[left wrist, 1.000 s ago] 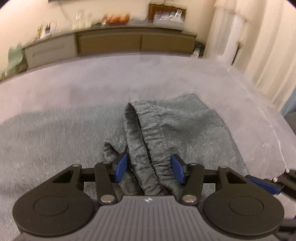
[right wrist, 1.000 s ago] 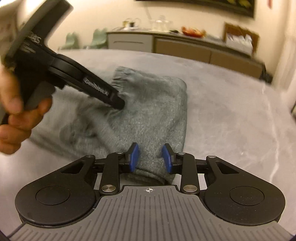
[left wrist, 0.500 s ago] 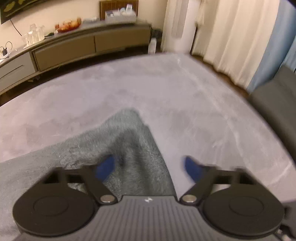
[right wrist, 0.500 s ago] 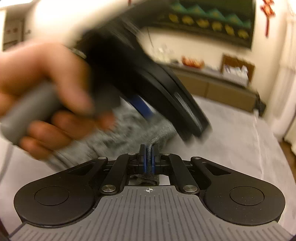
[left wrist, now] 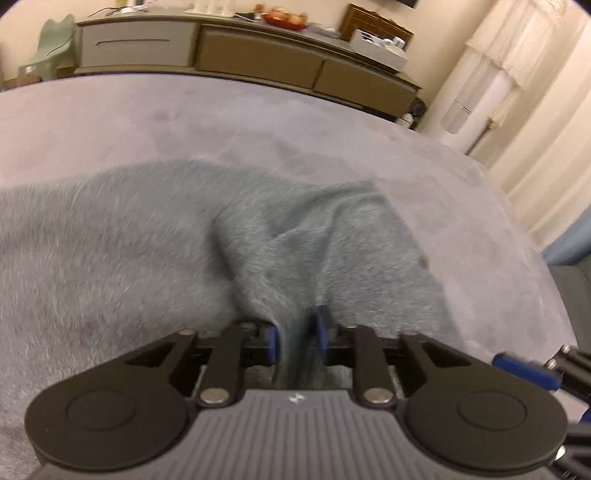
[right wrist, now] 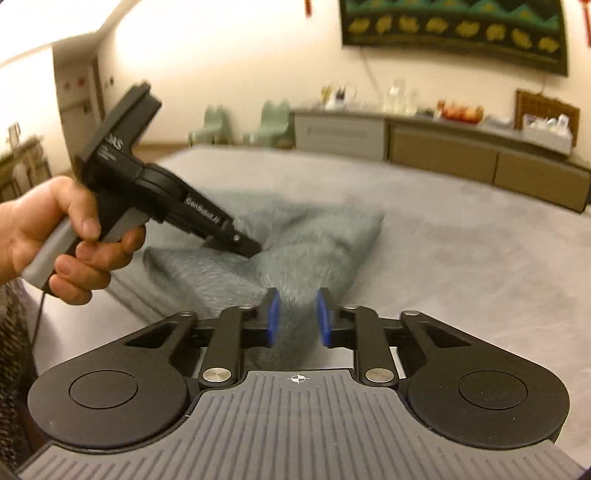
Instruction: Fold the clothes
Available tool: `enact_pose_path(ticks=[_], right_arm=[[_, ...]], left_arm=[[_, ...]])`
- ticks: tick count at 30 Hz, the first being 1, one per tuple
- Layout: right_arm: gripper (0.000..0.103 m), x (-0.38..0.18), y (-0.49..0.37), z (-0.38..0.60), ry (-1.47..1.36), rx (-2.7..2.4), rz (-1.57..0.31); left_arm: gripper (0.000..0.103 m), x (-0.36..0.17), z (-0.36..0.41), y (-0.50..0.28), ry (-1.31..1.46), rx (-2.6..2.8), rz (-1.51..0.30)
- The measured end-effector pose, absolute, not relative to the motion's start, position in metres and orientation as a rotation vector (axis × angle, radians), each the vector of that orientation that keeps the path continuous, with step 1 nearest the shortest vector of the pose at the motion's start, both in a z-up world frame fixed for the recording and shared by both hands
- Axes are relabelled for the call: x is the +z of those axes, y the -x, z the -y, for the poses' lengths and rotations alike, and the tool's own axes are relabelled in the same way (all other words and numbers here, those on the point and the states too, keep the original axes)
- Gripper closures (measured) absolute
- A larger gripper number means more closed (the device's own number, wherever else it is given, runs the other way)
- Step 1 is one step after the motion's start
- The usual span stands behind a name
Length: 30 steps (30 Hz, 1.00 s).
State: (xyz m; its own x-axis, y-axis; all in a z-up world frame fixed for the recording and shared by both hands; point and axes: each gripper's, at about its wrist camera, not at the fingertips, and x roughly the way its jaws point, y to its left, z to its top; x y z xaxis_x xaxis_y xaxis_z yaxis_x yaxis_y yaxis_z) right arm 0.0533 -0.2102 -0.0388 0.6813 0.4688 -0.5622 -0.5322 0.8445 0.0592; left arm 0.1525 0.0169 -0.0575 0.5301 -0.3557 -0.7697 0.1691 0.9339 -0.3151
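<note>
A grey fuzzy garment [left wrist: 155,258] lies on a grey bed cover [left wrist: 184,122]; it also shows in the right wrist view [right wrist: 314,236]. My left gripper [left wrist: 295,338] has its blue pads [left wrist: 272,341] pinched on a raised fold of the garment. In the right wrist view the left gripper [right wrist: 255,251] reaches into the cloth from the left, held by a hand [right wrist: 55,236]. My right gripper [right wrist: 297,317] has its blue pads [right wrist: 273,317] a little apart, with a bunch of the garment between them. A right fingertip [left wrist: 524,369] shows at the left view's right edge.
A long low sideboard [left wrist: 229,55] with bottles and boxes stands beyond the bed. Curtains [left wrist: 535,110] hang at the right. Green stools [right wrist: 273,122] stand near the far wall. A dark wall hanging [right wrist: 454,33] is above the sideboard. The bed's edge [left wrist: 546,266] runs at the right.
My left gripper, open half a second ago, has closed on a fold of the garment. My right gripper's pads, tightly shut on cloth before, now stand a little apart. The garment is lifted and bunched.
</note>
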Motion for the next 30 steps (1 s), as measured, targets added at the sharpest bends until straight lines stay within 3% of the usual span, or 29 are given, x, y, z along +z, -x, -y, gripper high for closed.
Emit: enact_pose_path(ticks=[1, 3, 9, 12, 17, 20, 22, 27, 30], right_arm=[[0.082, -0.045, -0.059, 0.201, 0.136, 0.563, -0.620], [0.082, -0.058, -0.063, 0.188, 0.199, 0.545, -0.657], [0.082, -0.067, -0.054, 0.172, 0.410, 0.494, -0.702], [0.083, -0.067, -0.056, 0.164, 0.470, 0.472, -0.697], [0.082, -0.065, -0.062, 0.155, 0.555, 0.446, -0.716], [0.081, -0.048, -0.074, 0.170, 0.464, 0.496, -0.784], [0.080, -0.030, -0.081, 0.185, 0.314, 0.509, -0.742], [0.079, -0.024, -0.105, 0.192, 0.110, 0.497, -0.657], [0.078, -0.055, -0.129, 0.184, 0.157, 0.424, -0.766]], left_arm=[[0.068, -0.059, -0.019, -0.151, 0.234, -0.326, -0.951], [0.063, -0.061, -0.021, -0.147, 0.248, -0.342, -0.933], [0.064, -0.067, -0.015, -0.169, 0.203, -0.346, -0.876], [0.070, -0.067, 0.000, -0.190, 0.179, -0.342, -0.872], [0.069, -0.057, -0.006, -0.181, 0.141, -0.280, -0.947], [0.058, -0.048, -0.021, -0.156, 0.125, -0.226, -0.910], [0.044, -0.036, -0.038, -0.134, 0.207, -0.236, -0.830], [0.049, -0.055, -0.021, -0.107, 0.197, -0.345, -0.891], [0.048, -0.066, 0.005, -0.087, 0.051, -0.360, -0.874]])
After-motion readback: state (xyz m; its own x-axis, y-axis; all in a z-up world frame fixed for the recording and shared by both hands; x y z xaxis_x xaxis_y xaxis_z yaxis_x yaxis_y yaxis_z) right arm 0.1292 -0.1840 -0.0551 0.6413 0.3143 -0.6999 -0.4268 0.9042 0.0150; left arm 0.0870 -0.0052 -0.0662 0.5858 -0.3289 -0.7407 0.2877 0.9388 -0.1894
